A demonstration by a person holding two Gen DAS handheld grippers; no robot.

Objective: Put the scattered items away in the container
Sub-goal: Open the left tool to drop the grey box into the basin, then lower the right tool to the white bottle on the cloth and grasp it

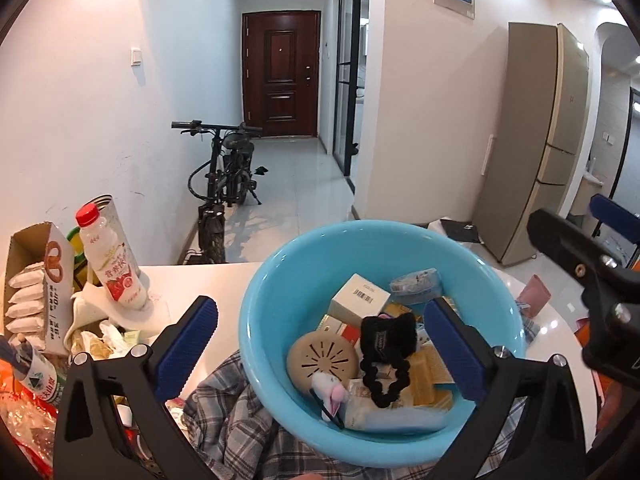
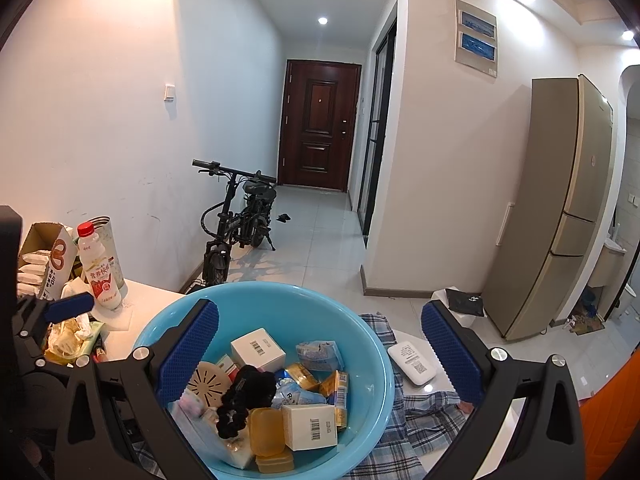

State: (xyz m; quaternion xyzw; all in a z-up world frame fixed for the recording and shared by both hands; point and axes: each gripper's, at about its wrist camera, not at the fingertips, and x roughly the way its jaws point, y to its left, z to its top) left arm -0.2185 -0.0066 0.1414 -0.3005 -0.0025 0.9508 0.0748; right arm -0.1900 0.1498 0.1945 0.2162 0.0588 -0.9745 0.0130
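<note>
A blue plastic basin (image 1: 256,312) (image 2: 360,344) stands on a plaid cloth (image 1: 224,412) (image 2: 420,412) on the white table. It holds several items: white boxes (image 1: 360,300) (image 2: 258,348), a black scrunchie (image 1: 386,360) (image 2: 240,400), a tan round disc (image 1: 322,362), yellow cases (image 2: 266,432) and sachets. My left gripper (image 1: 320,344) is open and empty over the basin's near side. My right gripper (image 2: 320,356) is open and empty above the basin. A white device (image 2: 412,362) lies on the cloth right of the basin.
At the left stand a red-capped drink bottle (image 1: 114,264) (image 2: 98,268), a snack carton (image 1: 36,284), tissues and wrappers (image 1: 100,336). A pink pouch (image 1: 532,294) lies at the right. A bicycle (image 1: 228,184), a door and a fridge (image 2: 560,208) are beyond the table.
</note>
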